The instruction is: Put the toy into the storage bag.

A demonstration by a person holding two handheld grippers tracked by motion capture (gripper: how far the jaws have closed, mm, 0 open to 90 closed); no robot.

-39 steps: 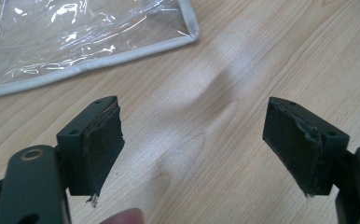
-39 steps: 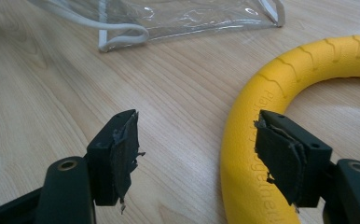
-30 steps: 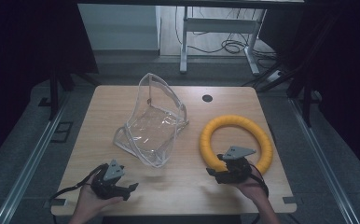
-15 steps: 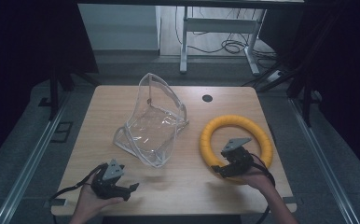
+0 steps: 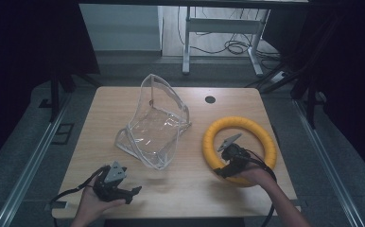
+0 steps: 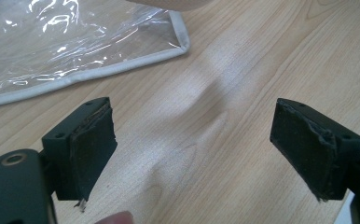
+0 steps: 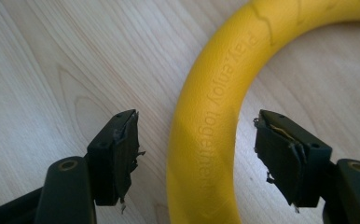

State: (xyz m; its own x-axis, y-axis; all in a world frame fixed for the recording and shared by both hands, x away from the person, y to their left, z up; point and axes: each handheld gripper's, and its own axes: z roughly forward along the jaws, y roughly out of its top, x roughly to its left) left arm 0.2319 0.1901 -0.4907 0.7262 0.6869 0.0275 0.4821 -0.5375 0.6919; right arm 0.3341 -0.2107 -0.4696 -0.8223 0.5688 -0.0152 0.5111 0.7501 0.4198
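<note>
Straddling the yellow ring (image 7: 215, 116), released right claw (image 7: 197, 154); ring's far arc cut off.

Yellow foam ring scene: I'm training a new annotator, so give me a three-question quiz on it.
1. True or false: the right gripper is shut on the yellow foam ring.
2. What lies between the right gripper's fingers?
3. The clear plastic pouch with white piping lies: A) inside the ring, B) left of the ring, C) under the left gripper.

Key: 1. False; the fingers are open, one on each side of the ring's tube. 2. The ring's tube. 3. B.
</note>
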